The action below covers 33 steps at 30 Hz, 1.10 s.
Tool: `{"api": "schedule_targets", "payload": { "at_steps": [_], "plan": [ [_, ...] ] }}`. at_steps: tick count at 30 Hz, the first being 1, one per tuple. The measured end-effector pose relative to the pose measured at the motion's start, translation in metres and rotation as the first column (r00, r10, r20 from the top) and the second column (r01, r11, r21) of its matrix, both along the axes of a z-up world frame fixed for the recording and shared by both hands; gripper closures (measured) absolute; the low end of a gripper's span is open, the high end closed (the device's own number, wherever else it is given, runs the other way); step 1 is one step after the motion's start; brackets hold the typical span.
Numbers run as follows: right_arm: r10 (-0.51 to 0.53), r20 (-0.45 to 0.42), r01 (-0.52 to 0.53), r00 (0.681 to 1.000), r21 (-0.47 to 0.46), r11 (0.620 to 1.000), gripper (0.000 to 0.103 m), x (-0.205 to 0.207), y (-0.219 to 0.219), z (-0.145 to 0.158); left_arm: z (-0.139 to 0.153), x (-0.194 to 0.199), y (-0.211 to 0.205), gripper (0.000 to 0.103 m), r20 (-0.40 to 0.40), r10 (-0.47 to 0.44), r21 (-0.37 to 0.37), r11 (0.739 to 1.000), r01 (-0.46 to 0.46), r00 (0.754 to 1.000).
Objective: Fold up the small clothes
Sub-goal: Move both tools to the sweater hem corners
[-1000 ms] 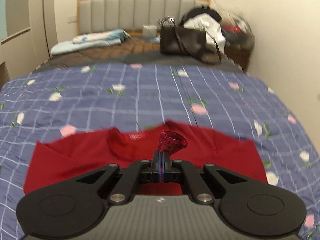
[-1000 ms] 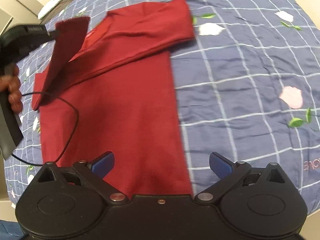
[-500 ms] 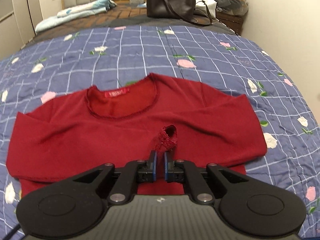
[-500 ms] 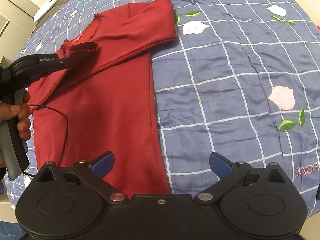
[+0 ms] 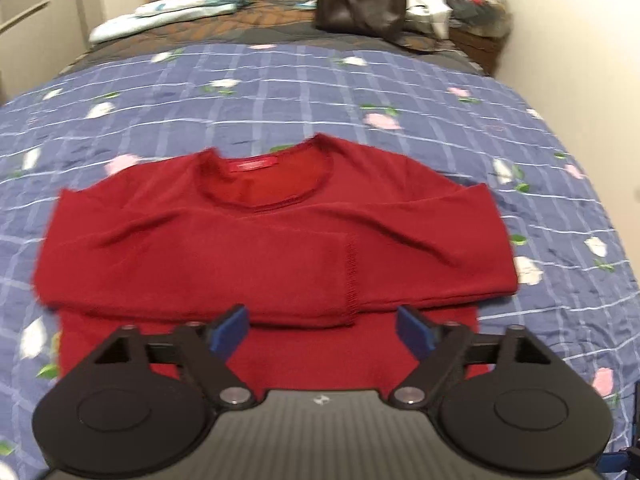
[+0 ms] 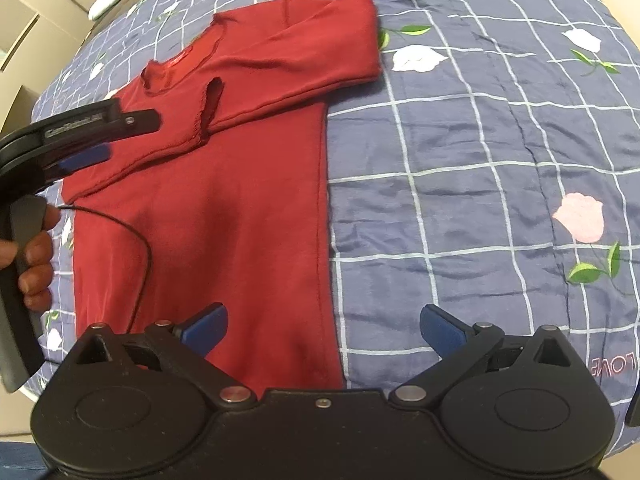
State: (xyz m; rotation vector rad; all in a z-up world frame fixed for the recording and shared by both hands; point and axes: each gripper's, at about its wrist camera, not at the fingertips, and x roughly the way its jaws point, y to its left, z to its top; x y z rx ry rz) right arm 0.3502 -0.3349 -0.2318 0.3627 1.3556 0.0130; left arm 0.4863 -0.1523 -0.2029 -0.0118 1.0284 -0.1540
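Note:
A red long-sleeved top (image 5: 280,248) lies flat on the blue flowered bedspread (image 5: 280,92), neck towards the headboard. Both sleeves are folded across its chest, and one sleeve's cuff (image 5: 350,280) ends near the middle. My left gripper (image 5: 322,330) hangs open just above the top's body, below that cuff, with nothing between its fingers. In the right wrist view the same top (image 6: 224,208) fills the left half and the left gripper (image 6: 120,136) shows side-on, held by a hand (image 6: 34,264). My right gripper (image 6: 322,330) is open over the top's hem edge, empty.
A dark handbag (image 5: 360,8), bags and piled clothes sit at the head of the bed by a wall on the right. Folded light-blue bedding (image 5: 176,12) lies at the far left. A black cable (image 6: 136,240) trails across the top. Bare bedspread (image 6: 480,160) stretches to the right.
The left gripper carried the sleeve cuff across the chest, opened and let it go; the sleeve now lies flat. The right gripper stayed open and shifted slightly.

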Motion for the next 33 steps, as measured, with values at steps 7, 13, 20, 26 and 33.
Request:
{"api": "schedule_targets", "payload": {
  "at_steps": [7, 13, 20, 26, 33],
  "plan": [
    [0.171, 0.103, -0.155, 0.98, -0.143, 0.977, 0.001, 0.001, 0.018, 0.007, 0.021, -0.032, 0.05, 0.001, -0.032, 0.161, 0.099, 0.983, -0.157, 0.986],
    [0.461, 0.155, -0.355, 0.874, -0.443, 0.823, 0.001, -0.019, 0.039, 0.002, 0.048, -0.068, 0.098, 0.001, -0.036, 0.263, 0.142, 0.956, -0.255, 0.964],
    [0.508, 0.084, -0.378, 0.857, -0.566, 0.732, 0.001, -0.063, 0.043, -0.014, 0.092, -0.119, 0.146, 0.0, 0.025, 0.307, 0.14, 0.941, -0.308, 0.951],
    [0.456, 0.04, -0.329, 0.889, -0.637, 0.697, 0.001, -0.103, 0.047, -0.022, 0.14, -0.174, 0.178, 0.0, 0.11, 0.293, 0.124, 0.944, -0.306, 0.95],
    [0.427, 0.039, -0.252, 0.904, -0.757, 0.603, 0.001, -0.153, 0.062, -0.015, 0.207, -0.247, 0.201, 0.0, 0.236, 0.239, 0.123, 0.954, -0.273, 0.942]
  ]
}}
